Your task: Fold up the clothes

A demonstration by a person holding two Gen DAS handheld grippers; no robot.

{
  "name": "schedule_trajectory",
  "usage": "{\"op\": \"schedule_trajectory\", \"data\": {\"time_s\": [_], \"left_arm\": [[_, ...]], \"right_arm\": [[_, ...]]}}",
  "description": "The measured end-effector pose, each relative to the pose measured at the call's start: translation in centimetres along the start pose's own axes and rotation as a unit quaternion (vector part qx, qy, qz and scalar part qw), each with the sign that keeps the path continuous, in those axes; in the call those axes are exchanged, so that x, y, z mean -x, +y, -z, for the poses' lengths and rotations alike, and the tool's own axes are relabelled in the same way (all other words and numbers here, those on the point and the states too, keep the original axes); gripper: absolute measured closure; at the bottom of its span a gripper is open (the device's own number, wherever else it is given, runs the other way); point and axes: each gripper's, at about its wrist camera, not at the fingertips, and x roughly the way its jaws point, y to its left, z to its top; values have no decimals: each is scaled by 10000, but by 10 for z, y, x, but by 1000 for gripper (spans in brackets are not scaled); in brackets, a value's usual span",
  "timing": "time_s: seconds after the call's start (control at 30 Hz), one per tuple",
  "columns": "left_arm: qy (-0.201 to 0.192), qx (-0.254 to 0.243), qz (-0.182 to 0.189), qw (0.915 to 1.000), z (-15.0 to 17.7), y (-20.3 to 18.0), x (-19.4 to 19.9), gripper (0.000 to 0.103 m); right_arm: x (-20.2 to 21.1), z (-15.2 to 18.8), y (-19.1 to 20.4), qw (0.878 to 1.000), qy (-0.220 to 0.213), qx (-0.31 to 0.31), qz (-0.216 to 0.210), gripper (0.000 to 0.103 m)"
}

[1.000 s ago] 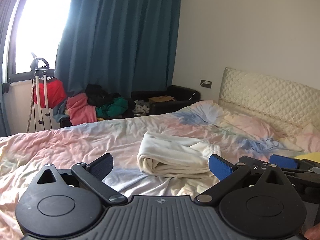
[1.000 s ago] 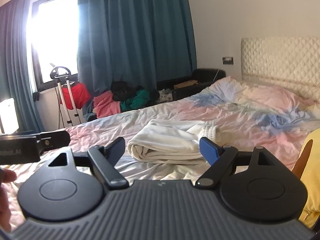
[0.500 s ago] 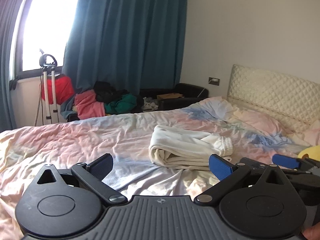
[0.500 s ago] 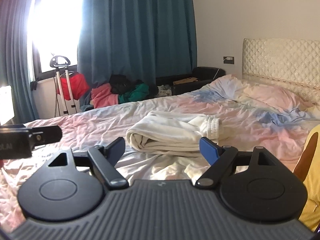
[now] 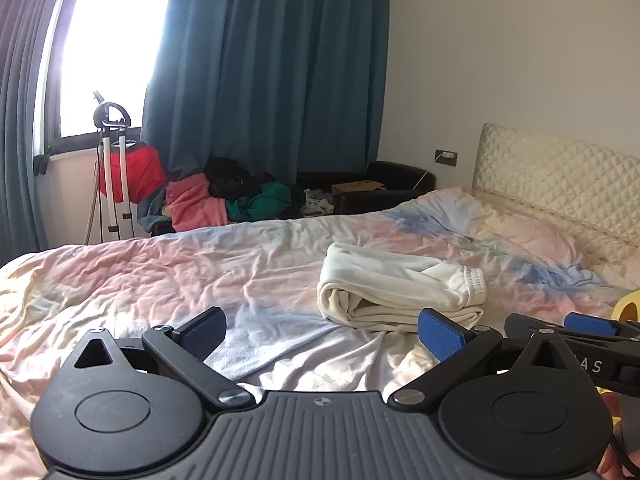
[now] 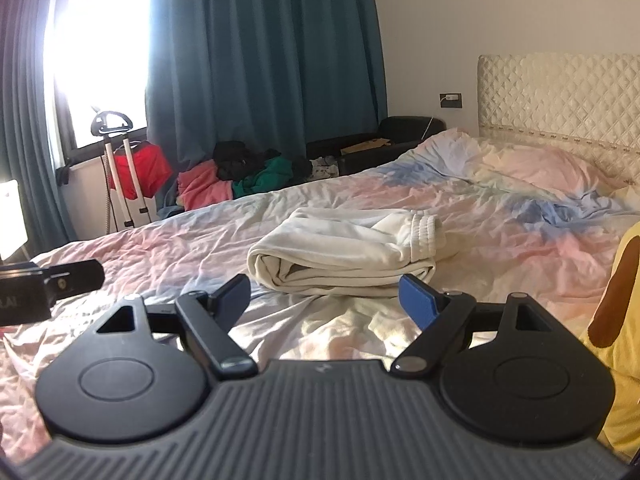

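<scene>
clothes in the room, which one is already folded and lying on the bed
The cream white garment, folded into a neat bundle on the pastel bed sheet ahead of both open grippers. The pink, black and green clothes sit in a loose heap beyond the bed.

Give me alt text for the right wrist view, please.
A folded cream garment lies on a rumpled pastel bed, just beyond the open, empty right tool. The left tool pokes in at the left edge, and a yellow item sits at the right.
</scene>
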Motion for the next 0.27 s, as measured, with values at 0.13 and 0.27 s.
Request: {"op": "schedule_trajectory", "data": {"time_s": [0.13, 0.27], "left_arm": [[35, -44, -25, 10000, 1, -1, -1, 0], [58, -65, -58, 9999, 2, -1, -2, 0]], "right_arm": [[-2, 0, -1, 10000, 66, -28, 18, 20], [-2, 1, -1, 10000, 50, -30, 63, 20]]}}
